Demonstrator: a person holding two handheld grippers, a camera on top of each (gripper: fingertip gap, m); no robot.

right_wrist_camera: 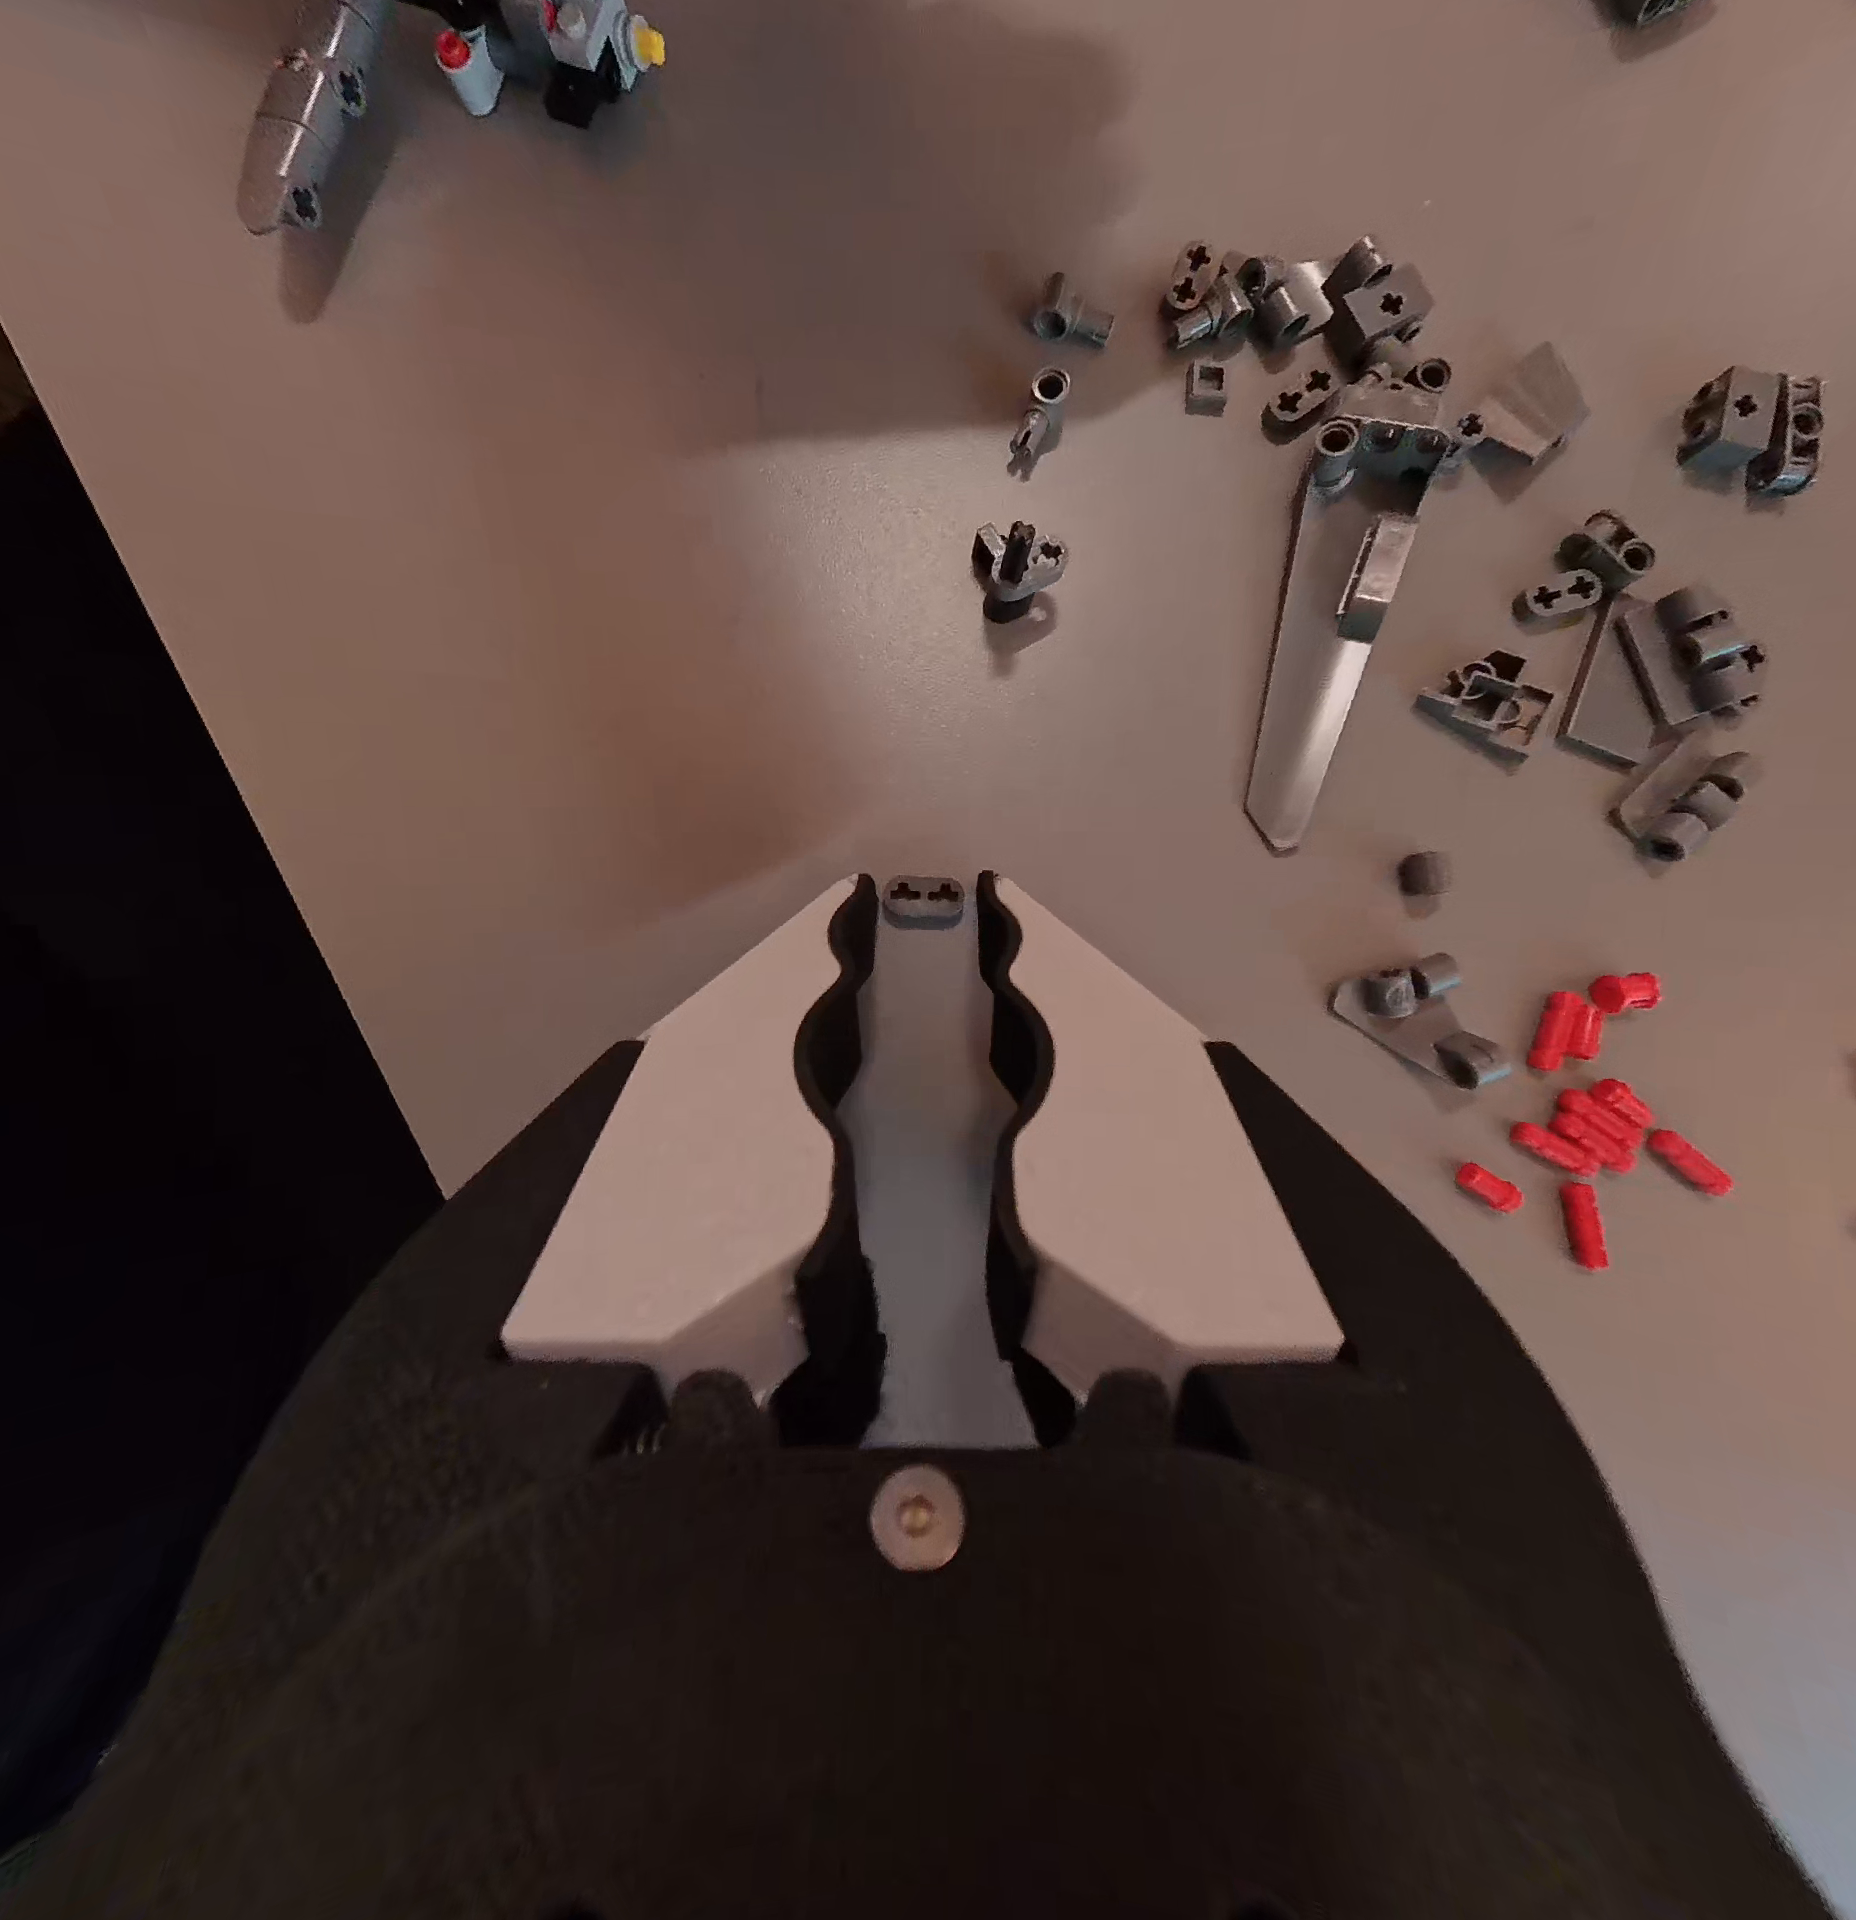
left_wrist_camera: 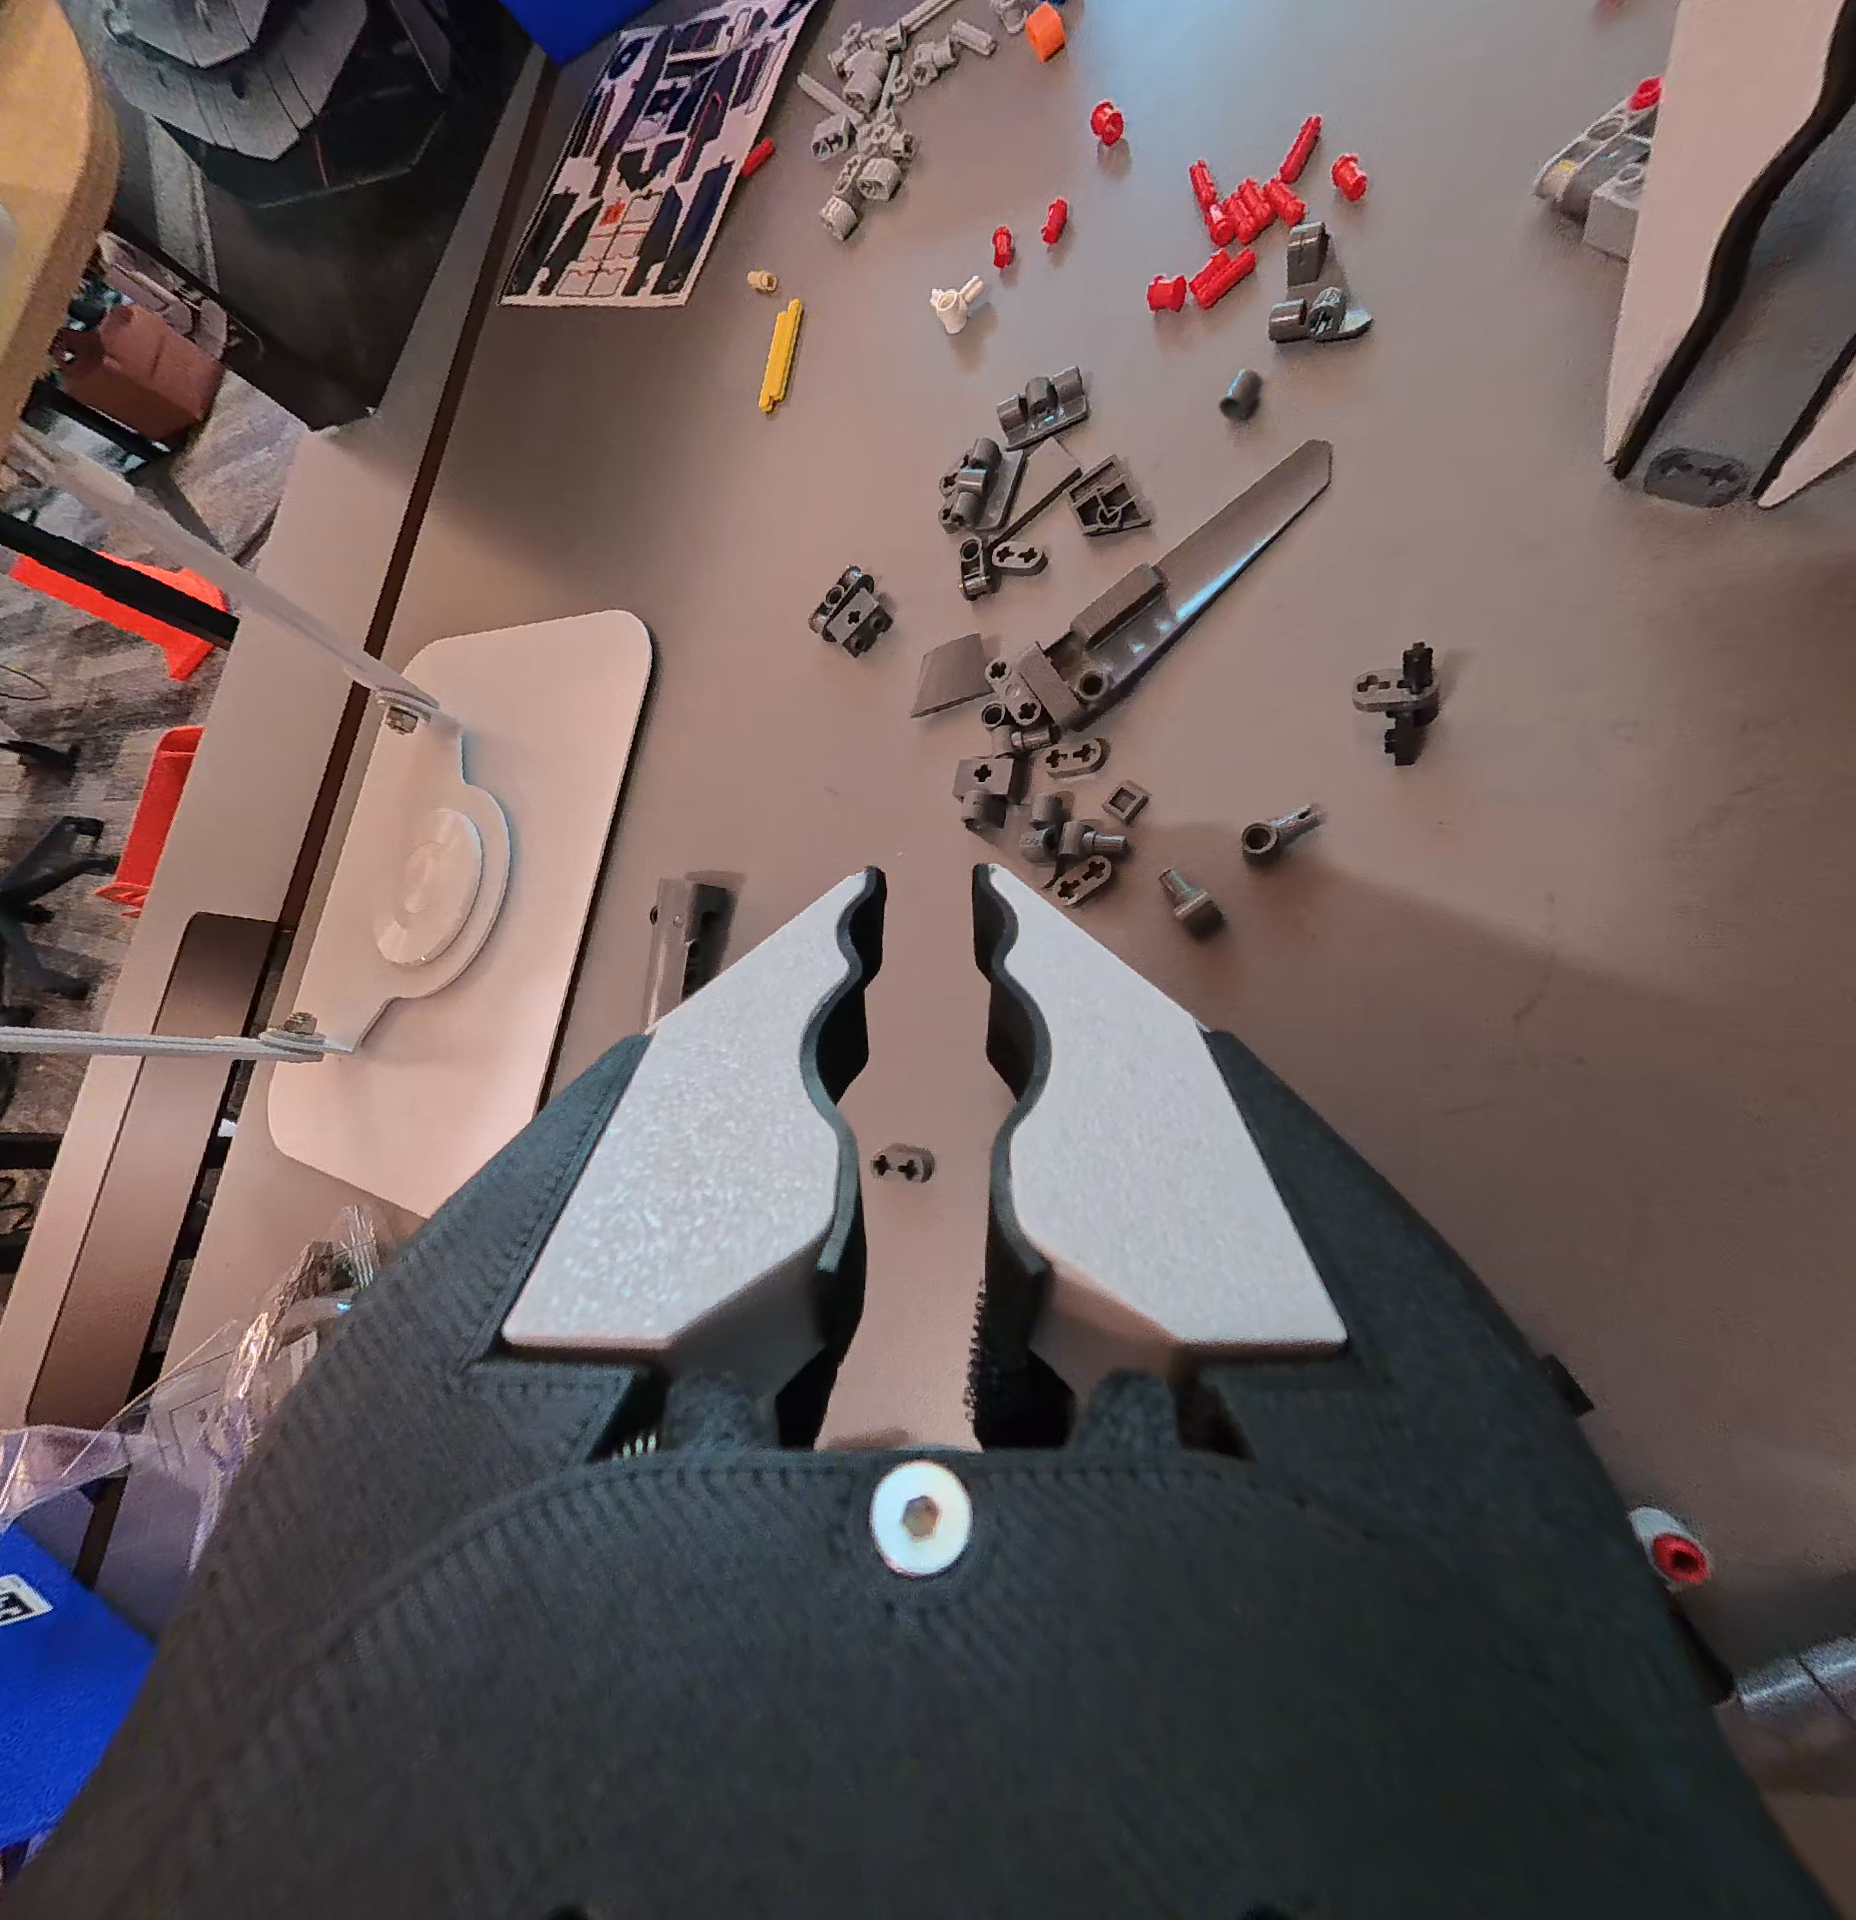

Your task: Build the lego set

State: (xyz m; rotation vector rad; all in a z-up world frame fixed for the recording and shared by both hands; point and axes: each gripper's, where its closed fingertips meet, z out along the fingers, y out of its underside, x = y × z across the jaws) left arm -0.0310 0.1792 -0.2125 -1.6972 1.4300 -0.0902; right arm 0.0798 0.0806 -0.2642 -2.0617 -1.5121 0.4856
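— What are the tongs doing?
— The right gripper (right_wrist_camera: pixel 924 883) pinches a small grey two-hole link (right_wrist_camera: pixel 924 899) at its very fingertips, above the table (right_wrist_camera: pixel 591 623). The left gripper (left_wrist_camera: pixel 929 883) stands slightly parted with nothing between its tips.
— Any risk?
— The hold is only at the tips, so the link could twist out and drop among the loose grey pieces (right_wrist_camera: pixel 1308 312).
— Containers?
— Only a crumpled clear bag (left_wrist_camera: pixel 280 1340); its contents are unclear.
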